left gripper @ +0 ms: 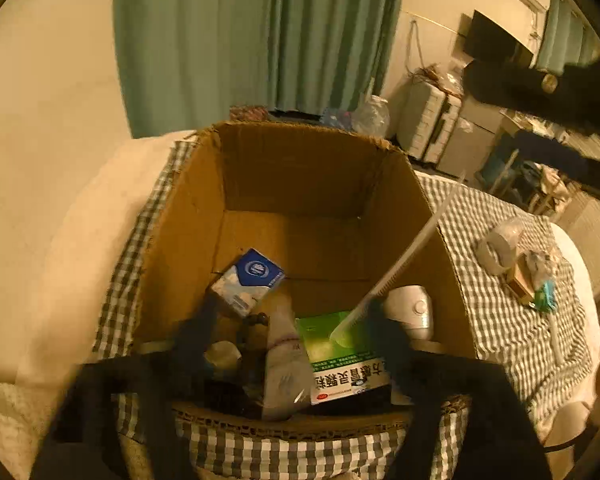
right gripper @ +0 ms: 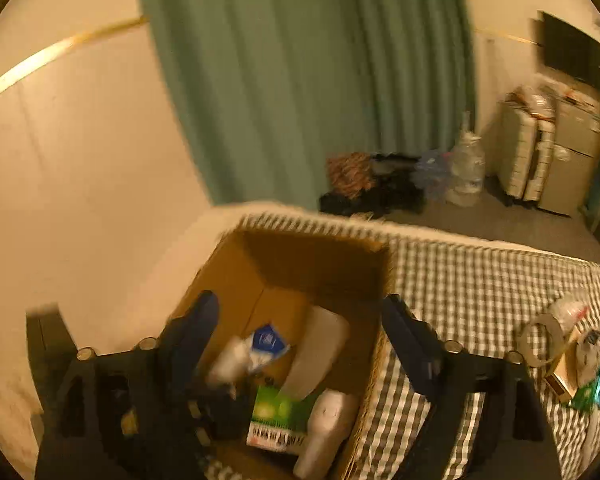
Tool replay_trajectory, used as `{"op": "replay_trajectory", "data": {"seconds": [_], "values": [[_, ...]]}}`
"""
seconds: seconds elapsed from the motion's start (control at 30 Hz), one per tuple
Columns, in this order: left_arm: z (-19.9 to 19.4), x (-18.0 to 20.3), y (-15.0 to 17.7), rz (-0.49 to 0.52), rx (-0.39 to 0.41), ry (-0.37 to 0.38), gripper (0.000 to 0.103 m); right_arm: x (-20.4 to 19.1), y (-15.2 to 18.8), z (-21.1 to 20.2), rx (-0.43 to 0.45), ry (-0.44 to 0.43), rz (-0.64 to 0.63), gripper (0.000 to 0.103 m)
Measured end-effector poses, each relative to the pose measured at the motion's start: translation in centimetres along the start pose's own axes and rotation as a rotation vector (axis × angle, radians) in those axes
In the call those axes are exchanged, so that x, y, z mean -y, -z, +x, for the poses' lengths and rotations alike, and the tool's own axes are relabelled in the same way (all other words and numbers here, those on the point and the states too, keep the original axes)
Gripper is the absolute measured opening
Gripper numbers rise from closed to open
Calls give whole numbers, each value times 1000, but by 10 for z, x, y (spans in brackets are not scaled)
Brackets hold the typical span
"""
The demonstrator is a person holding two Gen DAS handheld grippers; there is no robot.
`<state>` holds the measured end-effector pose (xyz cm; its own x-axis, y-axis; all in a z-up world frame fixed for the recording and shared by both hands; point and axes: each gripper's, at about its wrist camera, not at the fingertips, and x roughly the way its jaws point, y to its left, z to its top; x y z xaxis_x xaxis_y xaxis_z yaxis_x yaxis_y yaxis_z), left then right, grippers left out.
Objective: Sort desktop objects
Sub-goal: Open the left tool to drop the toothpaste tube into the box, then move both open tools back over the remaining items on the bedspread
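The cardboard box [left gripper: 300, 184] is sitting on the checked cloth [left gripper: 496, 320] of the worktop, and it is already filling up. Inside it are lying a blue and white carton [left gripper: 249, 280], a green medicine box [left gripper: 340, 356], a white round thing [left gripper: 410, 312] and a few small bits too dark to name. A long clear comb [left gripper: 396, 268] is leaning from the green medicine box up over the box's right wall. So a good part of the sorting looks done.

Some things are still waiting. To the right of the box, well apart from it, a roll of clear tape [left gripper: 498, 248] and a little heap of packets [left gripper: 536, 280] are lying on the cloth. Those look like the next ones to go in.

The left gripper [left gripper: 292, 328] is hanging over the near side of the box with its jaws wide apart, holding nothing; the comb's low end is lying just by the right finger. The right gripper [right gripper: 300, 316] is also spread wide and holding nothing, over the box's right wall.

The box walls are standing tall, so anything going in needs to go over the rim. The cloth between the box and the tape is bare, giving room to move. The worktop's far edge is close behind the box.
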<state>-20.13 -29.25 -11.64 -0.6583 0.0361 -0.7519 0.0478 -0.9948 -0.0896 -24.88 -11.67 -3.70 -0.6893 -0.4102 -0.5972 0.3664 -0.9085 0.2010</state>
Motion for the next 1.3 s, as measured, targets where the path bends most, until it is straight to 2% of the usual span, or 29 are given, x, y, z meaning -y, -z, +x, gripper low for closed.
{"op": "replay_trajectory", "data": {"seconds": [0.1,0.23,0.4,0.5,0.6,0.7,0.9,1.07,1.2,1.3], "values": [[-6,5,4,7,34,-20,99,8,-3,-14,36,24,3,85],[-11,17,9,30,36,-51,100,31,3,-35,68,95,5,85],[-22,43,20,49,42,-16,102,92,30,-76,96,172,81,85],[-32,73,29,75,38,-3,103,136,53,-99,86,247,131,85],[-39,102,34,67,14,-9,103,181,79,-123,67,352,155,85],[-46,136,43,57,20,20,103,224,103,-148,54,439,176,85],[-36,215,64,148,9,61,103,305,140,-183,52,532,336,85],[-8,266,78,173,-38,89,103,352,173,-186,15,610,375,85],[19,301,86,189,-47,102,103,370,197,-170,-14,590,423,85],[39,327,89,212,-15,110,103,384,208,-153,-66,594,438,85]]}}
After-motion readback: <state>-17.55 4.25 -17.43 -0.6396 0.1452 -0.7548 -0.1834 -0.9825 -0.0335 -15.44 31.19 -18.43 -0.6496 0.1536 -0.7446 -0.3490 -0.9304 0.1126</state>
